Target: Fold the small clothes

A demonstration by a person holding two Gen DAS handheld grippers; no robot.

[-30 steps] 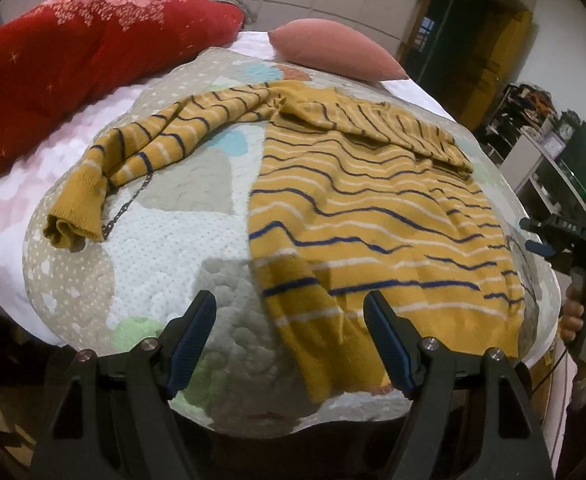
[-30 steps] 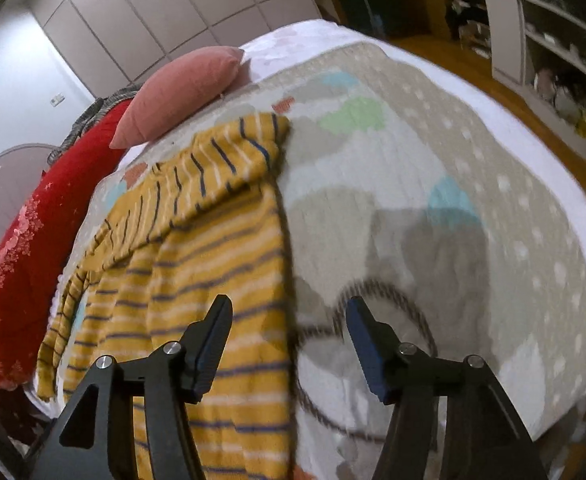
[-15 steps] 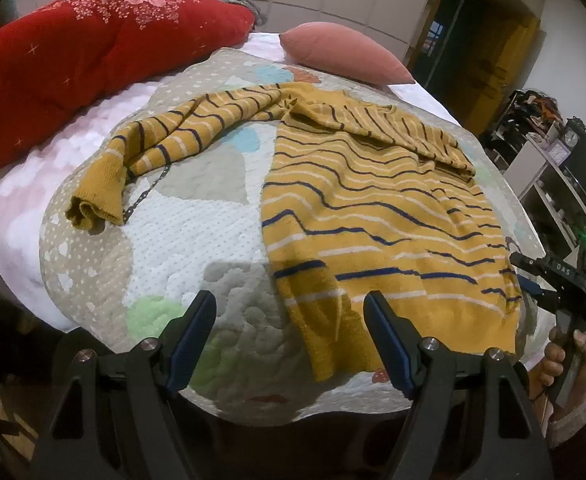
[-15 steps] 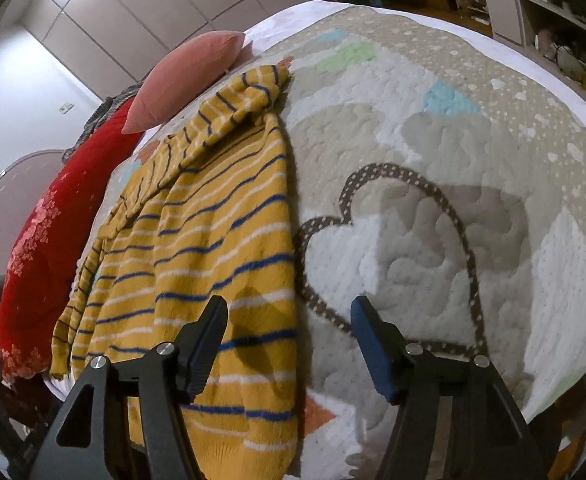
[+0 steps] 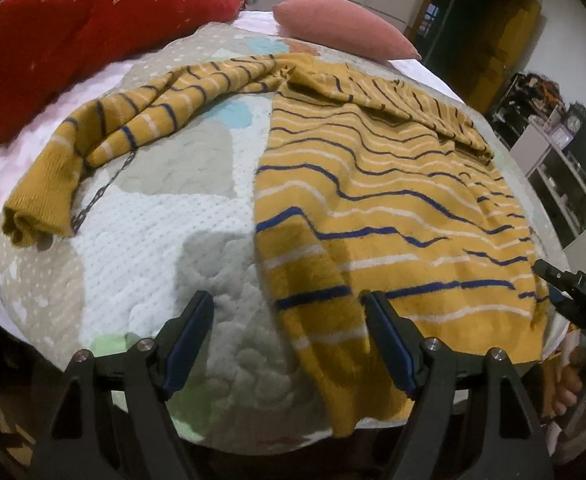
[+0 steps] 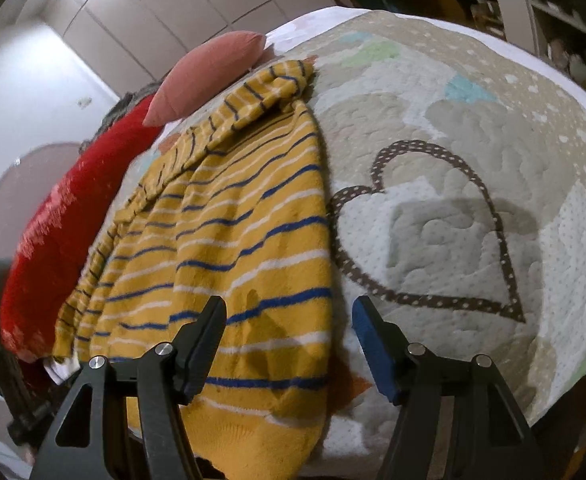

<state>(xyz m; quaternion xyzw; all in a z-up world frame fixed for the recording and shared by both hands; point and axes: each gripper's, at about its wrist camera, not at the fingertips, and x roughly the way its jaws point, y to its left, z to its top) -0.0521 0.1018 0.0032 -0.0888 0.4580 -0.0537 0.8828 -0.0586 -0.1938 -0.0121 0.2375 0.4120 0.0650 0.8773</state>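
Your left tool gapes over the striped sweater's bottom-left hem corner, your right tool is closing astride its right edge, bare quilt stretching beyond.

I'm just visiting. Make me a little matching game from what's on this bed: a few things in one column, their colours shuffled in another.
Things:
1. sweater
2. pillow
3. blanket
4. heart outline

Colours:
A. red with pale flecks
B. brown with white dots
C. mustard with blue and white stripes
D. plain dusty pink

Pairs: 1-C, 2-D, 3-A, 4-B
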